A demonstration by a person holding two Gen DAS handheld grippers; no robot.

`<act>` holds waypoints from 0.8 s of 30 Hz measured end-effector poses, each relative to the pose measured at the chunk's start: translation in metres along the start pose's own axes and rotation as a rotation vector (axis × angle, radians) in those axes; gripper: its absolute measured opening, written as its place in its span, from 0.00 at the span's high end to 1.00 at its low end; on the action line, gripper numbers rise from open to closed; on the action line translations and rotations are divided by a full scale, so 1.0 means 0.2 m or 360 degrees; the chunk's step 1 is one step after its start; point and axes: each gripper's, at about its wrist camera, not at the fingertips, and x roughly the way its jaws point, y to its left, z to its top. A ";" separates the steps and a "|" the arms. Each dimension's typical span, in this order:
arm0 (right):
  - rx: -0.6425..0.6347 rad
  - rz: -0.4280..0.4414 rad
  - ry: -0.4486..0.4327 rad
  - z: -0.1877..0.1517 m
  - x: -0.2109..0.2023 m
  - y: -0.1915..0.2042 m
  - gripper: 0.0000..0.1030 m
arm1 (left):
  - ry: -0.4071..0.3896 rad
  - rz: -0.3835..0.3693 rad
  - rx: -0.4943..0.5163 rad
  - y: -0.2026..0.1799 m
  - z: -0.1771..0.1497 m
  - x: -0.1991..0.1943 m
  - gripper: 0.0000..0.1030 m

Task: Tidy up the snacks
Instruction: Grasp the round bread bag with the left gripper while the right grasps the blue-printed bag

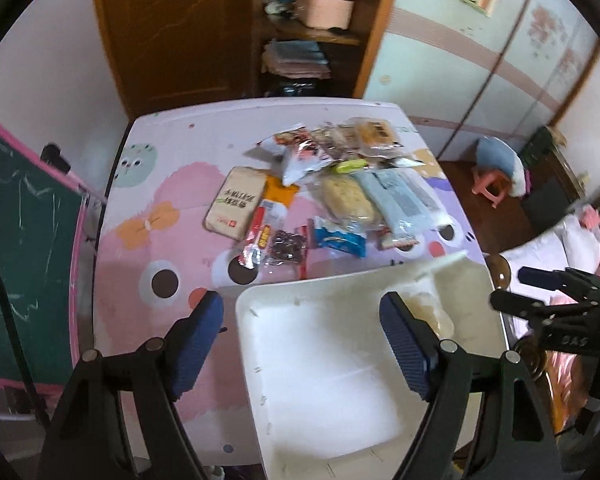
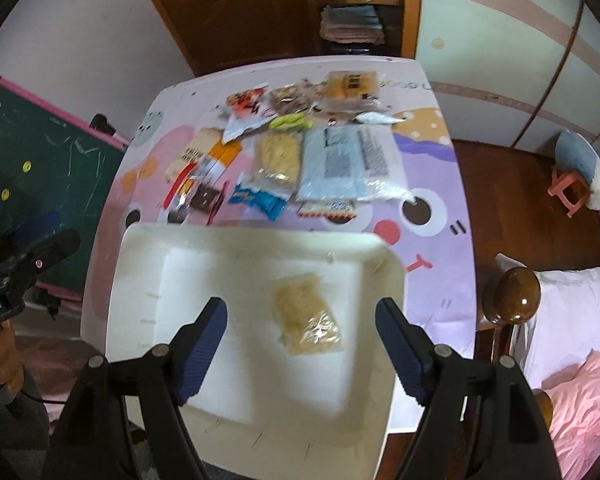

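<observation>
A green chalkboard (image 1: 24, 216) with a pink frame stands at the far left, cut off by the rim of the lens, beside a table (image 1: 156, 184) covered in a pastel cartoon print. In the left wrist view the left gripper (image 1: 302, 344) hangs with its blue-padded fingers spread wide and nothing between the pads, its left finger over the bare tabletop and its right finger over a white tray (image 1: 320, 344) at the table's near edge. Beyond the tray, a heap of snack packets (image 1: 324, 192) lies scattered across the middle of the table; most labels are too blurred to read, and several packets overlap, so their outlines are hard to separate. One clear packet of pale noodle-like snack (image 2: 308, 316) lies inside the tray, right of centre; in the left wrist view it is largely hidden behind the left gripper's right finger. In the right wrist view the right gripper (image 2: 302, 344) is likewise spread apart and empty, poised above the tray with the packet lying below the gap between its fingers, not touched by either pad. The tray's near edge is cut off by the gripper bodies. At the far right a wooden bedpost (image 2: 512, 296) and pink bedding (image 2: 580, 400) run out of frame.
</observation>
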 end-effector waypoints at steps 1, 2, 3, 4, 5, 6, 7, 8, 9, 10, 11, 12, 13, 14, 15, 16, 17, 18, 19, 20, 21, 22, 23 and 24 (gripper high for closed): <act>0.0009 0.0003 -0.0004 0.02 0.00 -0.02 0.25 | 0.0006 0.0007 -0.0013 0.01 0.01 0.02 0.23; 0.0019 0.0003 -0.0008 0.04 0.01 -0.03 0.24 | 0.0014 0.0016 -0.0030 0.02 0.02 0.04 0.23; 0.0031 -0.0006 -0.0013 0.07 0.02 -0.05 0.24 | 0.0022 0.0019 -0.0046 0.03 0.03 0.06 0.23; 0.0042 -0.0019 -0.0019 0.11 0.03 -0.07 0.24 | 0.0028 0.0019 -0.0054 0.03 0.04 0.08 0.23; 0.0053 -0.0026 -0.0023 0.15 0.05 -0.09 0.23 | 0.0034 0.0017 -0.0064 0.03 0.06 0.11 0.23; 0.0063 -0.0031 -0.0026 0.19 0.06 -0.11 0.22 | 0.0036 0.0012 -0.0069 0.02 0.08 0.13 0.23; 0.0068 -0.0029 -0.0031 0.22 0.08 -0.12 0.21 | 0.0035 0.0008 -0.0069 0.01 0.10 0.15 0.23; 0.0074 -0.0024 -0.0037 0.26 0.10 -0.14 0.18 | 0.0036 0.0010 -0.0067 -0.01 0.13 0.18 0.23; 0.0082 -0.0015 -0.0039 0.30 0.12 -0.16 0.13 | 0.0032 0.0012 -0.0063 -0.03 0.16 0.21 0.23; 0.0092 -0.0001 -0.0040 0.35 0.16 -0.18 0.10 | 0.0031 0.0002 -0.0058 -0.05 0.19 0.24 0.22; 0.0102 0.0006 -0.0039 0.39 0.19 -0.20 0.07 | 0.0038 -0.0006 -0.0055 -0.07 0.23 0.28 0.22; 0.0109 0.0004 -0.0034 0.44 0.24 -0.22 0.05 | 0.0047 -0.0012 -0.0056 -0.09 0.26 0.32 0.22; 0.0109 -0.0004 -0.0026 0.47 0.27 -0.23 0.05 | 0.0049 -0.0021 -0.0057 -0.11 0.29 0.35 0.22; 0.0108 -0.0020 -0.0011 0.50 0.31 -0.25 0.05 | 0.0060 -0.0029 -0.0058 -0.13 0.32 0.40 0.22; 0.0111 -0.0043 0.0023 0.54 0.38 -0.29 0.05 | 0.0074 -0.0027 -0.0059 -0.14 0.35 0.45 0.22; 0.0117 -0.0045 0.0045 0.57 0.42 -0.31 0.05 | 0.0089 -0.0022 -0.0062 -0.16 0.37 0.50 0.22; 0.0124 -0.0042 0.0071 0.59 0.46 -0.33 0.05 | 0.0107 -0.0015 -0.0067 -0.17 0.40 0.56 0.22; 0.0135 -0.0047 0.0102 0.61 0.52 -0.36 0.05 | 0.0135 -0.0012 -0.0069 -0.18 0.42 0.62 0.22; 0.0147 -0.0058 0.0134 0.63 0.56 -0.39 0.05 | 0.0163 -0.0002 -0.0076 -0.19 0.45 0.68 0.22; 0.0154 -0.0056 0.0165 0.64 0.61 -0.42 0.05 | 0.0188 0.0000 -0.0084 -0.19 0.46 0.73 0.22; 0.0162 -0.0047 0.0186 0.65 0.64 -0.44 0.05 | 0.0213 0.0001 -0.0095 -0.19 0.47 0.78 0.22; 0.0172 -0.0032 0.0209 0.67 0.68 -0.46 0.05 | 0.0238 -0.0001 -0.0110 -0.19 0.49 0.83 0.22; 0.0176 -0.0017 0.0225 0.67 0.71 -0.47 0.05 | 0.0271 -0.0005 -0.0132 -0.18 0.50 0.89 0.22; 0.0180 0.0006 0.0244 0.68 0.75 -0.49 0.05 | 0.0299 -0.0008 -0.0150 -0.18 0.51 0.94 0.22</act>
